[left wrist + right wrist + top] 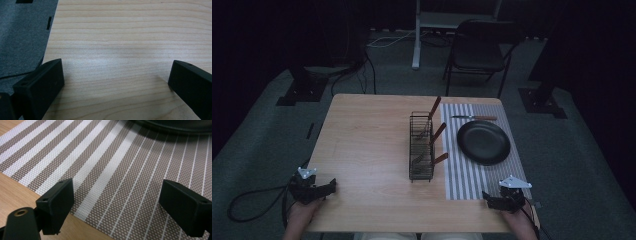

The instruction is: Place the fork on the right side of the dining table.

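- Holding 1 tool in each hand, you have both parked at the near edge of the tabletop (372, 145): your left tool (331, 187) at about 8 o'clock, your right tool (487, 197) at about 4 o'clock.
- Your left tool is released, its jaws spread wide over bare wood with nothing between them, as the left gripper view shows.
- Your right tool is released too, its jaws wide apart above the near corner of the striped placemat (120, 170), gripping nothing.
- At the centre of the tabletop stands a wire rack (421, 147) with 3 wooden-handled utensils (438, 133) leaning toward 1 o'clock.
- Just beside the rack, at 3 o'clock, a black plate (483, 142) rests on the placemat.
- Beyond the plate, at its 12 o'clock, a knife (474, 118) lies on the placemat.
- A folding chair (479, 47) stands on the floor past the far edge.
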The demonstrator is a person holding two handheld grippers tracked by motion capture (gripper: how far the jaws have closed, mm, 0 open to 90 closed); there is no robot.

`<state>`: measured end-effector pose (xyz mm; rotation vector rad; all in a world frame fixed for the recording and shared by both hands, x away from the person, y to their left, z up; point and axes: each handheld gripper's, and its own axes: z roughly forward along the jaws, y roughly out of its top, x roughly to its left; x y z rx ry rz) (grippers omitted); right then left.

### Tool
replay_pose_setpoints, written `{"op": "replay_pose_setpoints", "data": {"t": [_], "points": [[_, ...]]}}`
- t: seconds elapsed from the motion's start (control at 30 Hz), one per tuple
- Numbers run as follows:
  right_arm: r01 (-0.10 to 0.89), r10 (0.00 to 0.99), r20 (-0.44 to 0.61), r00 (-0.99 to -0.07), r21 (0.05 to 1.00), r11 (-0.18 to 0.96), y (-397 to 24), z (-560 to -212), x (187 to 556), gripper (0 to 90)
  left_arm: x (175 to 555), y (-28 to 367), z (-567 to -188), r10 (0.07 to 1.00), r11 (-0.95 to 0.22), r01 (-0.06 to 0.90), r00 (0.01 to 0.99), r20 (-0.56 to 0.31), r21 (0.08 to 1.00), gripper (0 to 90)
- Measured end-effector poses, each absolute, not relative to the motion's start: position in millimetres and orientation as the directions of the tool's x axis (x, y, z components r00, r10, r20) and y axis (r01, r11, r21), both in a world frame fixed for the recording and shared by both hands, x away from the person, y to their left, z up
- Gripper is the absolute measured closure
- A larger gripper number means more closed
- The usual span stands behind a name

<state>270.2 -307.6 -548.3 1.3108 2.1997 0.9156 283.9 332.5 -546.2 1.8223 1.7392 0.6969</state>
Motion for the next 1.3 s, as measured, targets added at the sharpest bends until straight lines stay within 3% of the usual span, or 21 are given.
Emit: {"op": "replay_pose_setpoints", "data": {"t": [0.83, 1.3], "points": [[0.678, 0.888, 0.038, -0.458, 0.661, 0.321, -308.2, -541.0, 271.8, 13.0, 283.1, 332.5, -546.4, 0.999, -0.032, 0.729, 0.034, 0.010, 0.683, 0.7], [0.655, 0.868, 0.067, -0.493, 0.685, 0.319, -297.2, -519.9, 279.2, 14.1, 283.0, 332.6, -546.4, 0.999, -0.034, 0.730, 0.035, 0.012, 0.682, 0.7]]}}
